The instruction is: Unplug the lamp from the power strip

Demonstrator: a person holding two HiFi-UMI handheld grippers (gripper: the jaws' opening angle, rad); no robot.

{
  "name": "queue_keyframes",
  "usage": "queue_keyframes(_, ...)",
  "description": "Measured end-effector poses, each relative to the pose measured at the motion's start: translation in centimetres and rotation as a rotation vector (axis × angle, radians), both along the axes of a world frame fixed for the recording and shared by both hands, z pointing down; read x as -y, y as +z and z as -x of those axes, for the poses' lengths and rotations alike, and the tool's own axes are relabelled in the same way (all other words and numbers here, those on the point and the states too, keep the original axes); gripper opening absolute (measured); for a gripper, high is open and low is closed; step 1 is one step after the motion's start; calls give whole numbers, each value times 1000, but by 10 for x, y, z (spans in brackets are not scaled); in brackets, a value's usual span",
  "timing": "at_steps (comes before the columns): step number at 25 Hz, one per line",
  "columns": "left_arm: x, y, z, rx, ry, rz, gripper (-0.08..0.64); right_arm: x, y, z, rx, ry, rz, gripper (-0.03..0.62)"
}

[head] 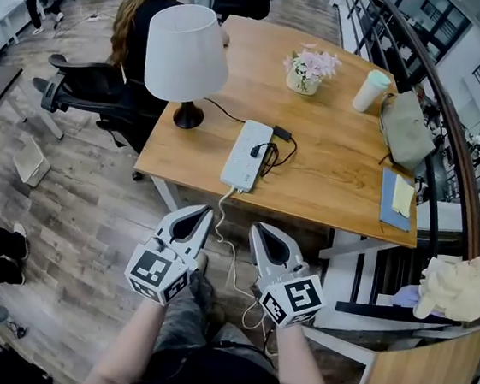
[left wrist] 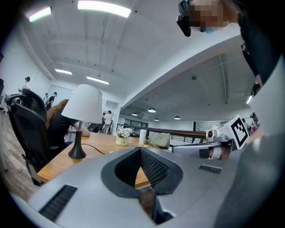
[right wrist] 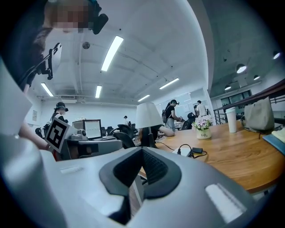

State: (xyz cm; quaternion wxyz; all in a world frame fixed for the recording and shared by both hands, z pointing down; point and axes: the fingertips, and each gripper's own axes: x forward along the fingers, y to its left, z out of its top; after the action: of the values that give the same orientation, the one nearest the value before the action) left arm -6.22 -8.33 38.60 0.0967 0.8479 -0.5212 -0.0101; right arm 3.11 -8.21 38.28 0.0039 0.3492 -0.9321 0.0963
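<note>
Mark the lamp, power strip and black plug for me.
lamp (head: 187, 52), head view, middle of the white shade.
power strip (head: 241, 171), head view, white body towards its near end.
plug (head: 256, 152), head view, black body seated in the strip.

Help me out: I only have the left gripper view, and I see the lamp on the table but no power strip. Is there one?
Observer: Yes. In the head view a white power strip lies on the table, right of the lamp.
Operator: Anything plugged in?
Observer: One black plug, its cord looping off the strip's right side.
Operator: And the right gripper?
Observer: The right gripper has its jaws together on nothing, short of the table's near edge.
</note>
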Motion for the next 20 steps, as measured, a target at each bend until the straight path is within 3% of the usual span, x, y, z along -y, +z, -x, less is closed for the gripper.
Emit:
queue_keyframes(8,66,14,-1,11,69,27,-3,57,12,14,-29,38,31,8)
queue_keyframes(20,149,39,-6,49,207,75,-3,135,49,31,-60,149,152,8)
